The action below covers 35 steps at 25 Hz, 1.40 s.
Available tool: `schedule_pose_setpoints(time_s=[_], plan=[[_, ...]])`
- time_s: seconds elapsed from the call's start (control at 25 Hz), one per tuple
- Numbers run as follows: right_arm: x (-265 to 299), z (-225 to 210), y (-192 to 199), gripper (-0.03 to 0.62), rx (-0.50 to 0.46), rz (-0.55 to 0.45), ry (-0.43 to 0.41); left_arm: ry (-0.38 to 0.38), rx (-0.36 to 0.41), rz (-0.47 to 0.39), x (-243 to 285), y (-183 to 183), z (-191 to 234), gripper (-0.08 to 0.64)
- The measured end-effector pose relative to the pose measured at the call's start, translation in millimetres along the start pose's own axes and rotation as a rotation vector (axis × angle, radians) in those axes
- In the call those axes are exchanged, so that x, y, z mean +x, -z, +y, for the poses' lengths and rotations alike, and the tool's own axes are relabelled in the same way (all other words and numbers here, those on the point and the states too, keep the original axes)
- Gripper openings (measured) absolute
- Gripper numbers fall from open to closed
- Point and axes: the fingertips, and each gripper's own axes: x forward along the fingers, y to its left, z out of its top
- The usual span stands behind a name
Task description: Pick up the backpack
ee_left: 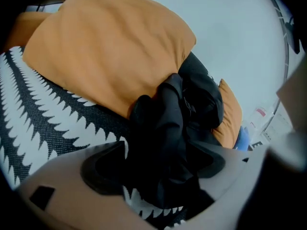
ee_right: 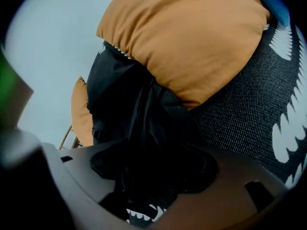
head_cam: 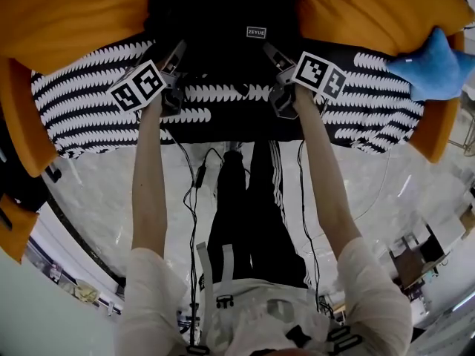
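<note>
Jaws of the left gripper (ee_left: pixel 158 164) and right gripper (ee_right: pixel 153 169) each pinch a bunched fold of the black fabric backpack (head_cam: pixel 223 17). It sits at the back edge of a black-and-white patterned seat cushion (head_cam: pixel 89 117), between two orange pillows (head_cam: pixel 67 13).

Looks out over the left gripper (ee_left: pixel 158 174), pale jaws set wide along the bottom edge, dark pads facing inward. Holds between them a bunched fold of the black backpack (ee_left: pixel 192 104), fabric filling the gap and meeting both pads. Finds the pack's body just beyond, pressed against a big orange cushion (ee_left: pixel 105 47) at upper left. Rests on a black seat cover (ee_left: pixel 43 123) with white toothed stripes. Shows a second orange cushion (ee_left: pixel 231 114) behind the pack, a blue thing (ee_left: pixel 242 139) beside it, pale wall (ee_left: pixel 230 32) above.
</note>
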Motion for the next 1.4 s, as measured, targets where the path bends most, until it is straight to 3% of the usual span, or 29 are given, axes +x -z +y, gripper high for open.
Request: schedule_pose_setpoints(time_s=[0.16, 0.2, 0.24, 0.4, 0.48, 0.72, 0.88, 1.2, 1.4], plan=[[4, -1, 1, 0.242, -0.018, -0.001, -0.004, -0.034, 0.069, 0.038, 7, 1, 0, 0.357], [4, -2, -1, 0.232, -0.022, -0.006, -0.005, -0.035, 0.083, 0.045, 9, 1, -3, 0.315], [3, -3, -5, 0.218, -0.028, -0.01, -0.005, -0.031, 0.087, 0.05, 12, 1, -9, 0.224], [-6, -1, -21, 0.144, -0.053, -0.004, 0.0, 0.002, 0.014, 0.047, 17, -3, -31, 0.164], [-6, 1, -20, 0.12, -0.074, 0.0, 0.011, 0.008, 0.014, 0.057, 16, -2, -32, 0.138], [-4, 13, -10, 0.08, -0.214, 0.014, 0.084, -0.037, 0.08, 0.049, 1, 1, -26, 0.098], [-27, 33, -13, 0.071, -0.27, 0.035, 0.116, -0.047, 0.11, 0.034, -26, -9, -49, 0.084], [-100, 110, -14, 0.063, -0.288, 0.008, 0.13, -0.04, 0.143, 0.001, -115, -56, -103, 0.072], [-151, 174, -49, 0.061, -0.343, -0.069, 0.114, -0.03, 0.171, -0.08, -166, -107, -152, 0.067]])
